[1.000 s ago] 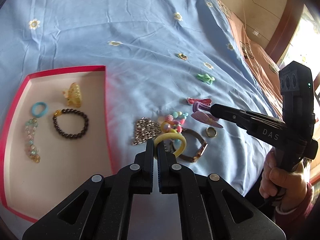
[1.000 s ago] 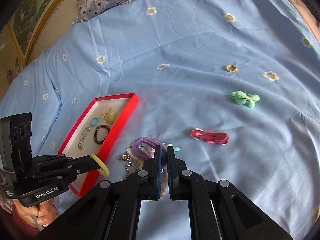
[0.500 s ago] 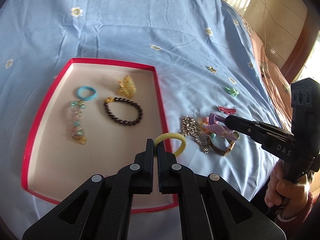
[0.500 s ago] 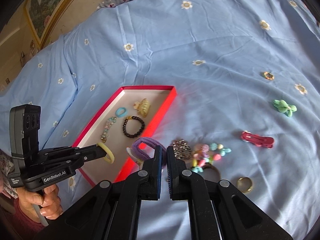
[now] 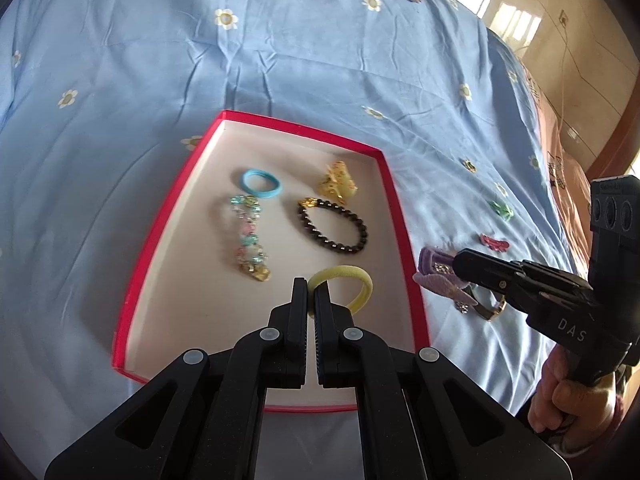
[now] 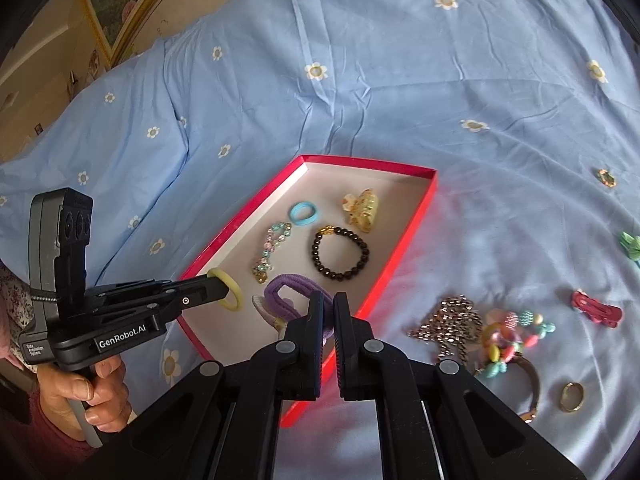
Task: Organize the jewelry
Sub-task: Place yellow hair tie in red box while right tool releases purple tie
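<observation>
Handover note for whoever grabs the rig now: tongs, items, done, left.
Left tongs: shut on yellow hair tie, over the red tray.
Right tongs: shut on purple hair tie, at the tray's near edge.
Done: blue hair tie, crystal bracelet, dark bead bracelet and gold claw clip in tray.
Left: release both ties, then chain, bead cluster, gold ring, red clip, green clip.

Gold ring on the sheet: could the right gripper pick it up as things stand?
Probably not yet: the right gripper is shut on the purple hair tie over the red tray, though nothing covers the gold ring.
</observation>
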The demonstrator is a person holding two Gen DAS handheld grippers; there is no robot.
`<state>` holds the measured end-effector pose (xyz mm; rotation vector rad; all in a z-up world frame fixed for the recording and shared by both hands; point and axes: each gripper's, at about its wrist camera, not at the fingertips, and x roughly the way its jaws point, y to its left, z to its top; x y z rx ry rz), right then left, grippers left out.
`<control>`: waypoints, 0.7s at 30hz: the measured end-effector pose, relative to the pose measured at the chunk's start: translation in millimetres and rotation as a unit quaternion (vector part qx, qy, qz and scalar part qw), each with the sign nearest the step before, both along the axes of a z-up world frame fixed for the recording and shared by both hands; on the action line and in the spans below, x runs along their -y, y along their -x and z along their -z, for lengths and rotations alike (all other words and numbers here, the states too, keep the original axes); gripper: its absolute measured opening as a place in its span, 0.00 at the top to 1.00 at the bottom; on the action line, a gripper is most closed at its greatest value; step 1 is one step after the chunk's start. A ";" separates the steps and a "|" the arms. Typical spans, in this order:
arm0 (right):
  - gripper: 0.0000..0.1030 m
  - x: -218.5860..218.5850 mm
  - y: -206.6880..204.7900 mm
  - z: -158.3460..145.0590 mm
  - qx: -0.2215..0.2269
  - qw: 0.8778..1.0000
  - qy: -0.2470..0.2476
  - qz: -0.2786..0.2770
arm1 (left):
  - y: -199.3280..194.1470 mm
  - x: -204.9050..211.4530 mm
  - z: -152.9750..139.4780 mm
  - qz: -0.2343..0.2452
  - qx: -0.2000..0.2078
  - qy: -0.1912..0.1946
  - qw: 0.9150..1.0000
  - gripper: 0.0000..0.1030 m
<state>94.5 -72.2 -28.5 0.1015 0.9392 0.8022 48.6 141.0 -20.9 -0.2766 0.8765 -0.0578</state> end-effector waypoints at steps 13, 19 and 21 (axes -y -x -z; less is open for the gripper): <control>0.96 -38.4 -15.3 20.5 -0.009 0.999 0.025 -0.020 | -15.8 -34.4 20.3 -0.041 -0.027 -0.023 0.999 0.98; 0.96 -51.0 -22.4 31.0 -0.008 0.999 0.042 -0.027 | -28.2 -40.9 30.4 -0.048 -0.042 -0.031 0.997 0.98; 0.96 -54.8 -24.2 34.0 -0.006 0.998 0.049 -0.030 | -32.2 -41.3 34.2 -0.049 -0.048 -0.035 0.997 0.98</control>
